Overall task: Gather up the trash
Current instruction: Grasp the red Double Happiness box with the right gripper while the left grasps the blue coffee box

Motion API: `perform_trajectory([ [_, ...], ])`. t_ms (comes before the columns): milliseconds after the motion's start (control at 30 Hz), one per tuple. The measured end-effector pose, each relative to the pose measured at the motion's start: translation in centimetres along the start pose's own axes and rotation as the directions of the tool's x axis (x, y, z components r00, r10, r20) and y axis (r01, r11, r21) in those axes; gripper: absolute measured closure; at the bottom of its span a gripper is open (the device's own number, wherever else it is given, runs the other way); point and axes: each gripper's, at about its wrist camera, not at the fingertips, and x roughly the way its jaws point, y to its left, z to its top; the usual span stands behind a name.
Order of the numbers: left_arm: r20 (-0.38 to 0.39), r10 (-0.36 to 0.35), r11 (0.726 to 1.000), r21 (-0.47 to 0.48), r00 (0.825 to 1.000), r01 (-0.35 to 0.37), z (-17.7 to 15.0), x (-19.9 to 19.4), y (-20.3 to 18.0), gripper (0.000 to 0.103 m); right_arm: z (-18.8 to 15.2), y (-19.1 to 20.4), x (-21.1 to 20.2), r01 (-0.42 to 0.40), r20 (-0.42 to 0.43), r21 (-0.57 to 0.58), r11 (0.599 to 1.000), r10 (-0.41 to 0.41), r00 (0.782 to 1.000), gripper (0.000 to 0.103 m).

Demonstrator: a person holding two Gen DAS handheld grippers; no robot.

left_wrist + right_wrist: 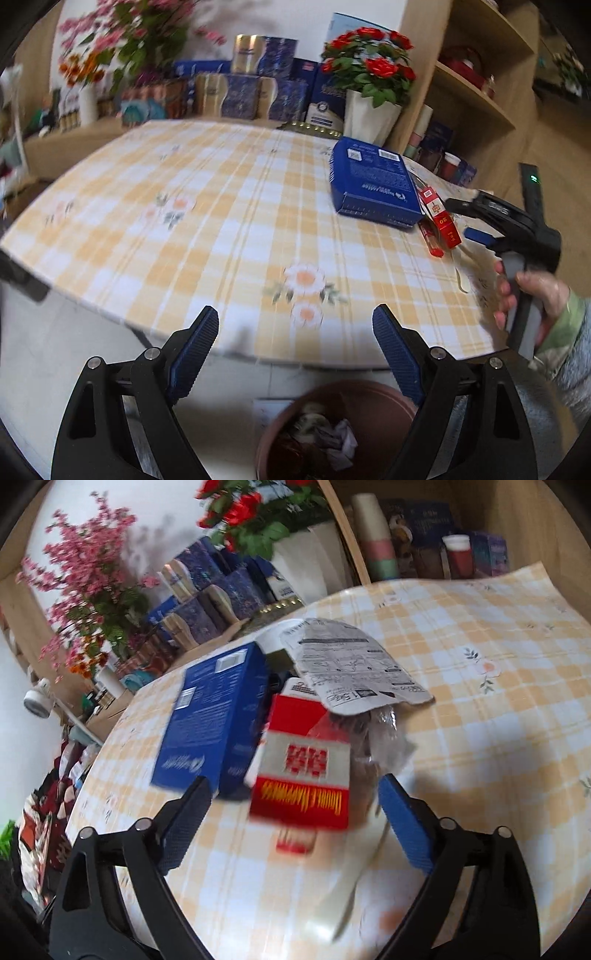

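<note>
A red cigarette pack [301,771] lies on the checked tablecloth [498,738], just ahead of and between the fingers of my open, empty right gripper [291,812]. A crumpled clear wrapper [376,734] and a printed paper lid [354,664] lie behind it, and a blue box [214,716] lies to its left. In the left wrist view the blue box [373,181] and the red pack [441,218] lie at the table's right side, with the right gripper [476,218] beside them. My left gripper [295,332] is open and empty over a brown bin [332,432] holding crumpled paper.
Blue gift boxes [243,92], a potted red rose plant [369,88] and pink flowers [122,40] stand behind the table. A wooden shelf [476,92] with cups stands at the right. A red lighter [430,236] lies by the pack.
</note>
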Motion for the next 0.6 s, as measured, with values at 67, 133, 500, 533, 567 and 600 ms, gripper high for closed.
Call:
perform_trajectory([
  [67,0.002,-0.002,1.0,0.031,1.0,0.002,1.1,0.7,-0.8,0.02,0.4,-0.4,1.1,0.006,-0.02,0.029,1.0,-0.006,1.0,0.022],
  [133,0.003,-0.008,0.996,0.085,1.0,0.008,2.4,1.7,-2.3,0.02,0.5,-1.1,1.8,0.019,-0.043,0.054,0.998,-0.017,0.999,0.033],
  [500,-0.003,-0.03,0.93,0.367,1.0,0.029,7.2,8.4,-12.4,0.02,-2.0,-3.8,-3.1,-0.09,0.014,0.114,0.989,0.089,0.996,0.045],
  [533,-0.005,-0.023,0.924,0.381,1.0,0.023,7.5,9.1,-13.3,0.02,-2.3,-4.1,-3.7,-0.091,0.024,0.12,0.989,0.089,0.996,0.045],
  [567,-0.007,-0.013,0.919,0.395,1.0,0.015,7.8,9.8,-14.2,0.02,-2.5,-4.3,-4.1,-0.094,0.032,0.125,0.988,0.09,0.995,0.045],
  [600,-0.009,0.005,0.911,0.412,1.0,-0.001,8.2,10.8,-15.2,0.02,-2.6,-4.6,-4.5,-0.095,0.04,0.131,0.987,0.09,0.995,0.045],
])
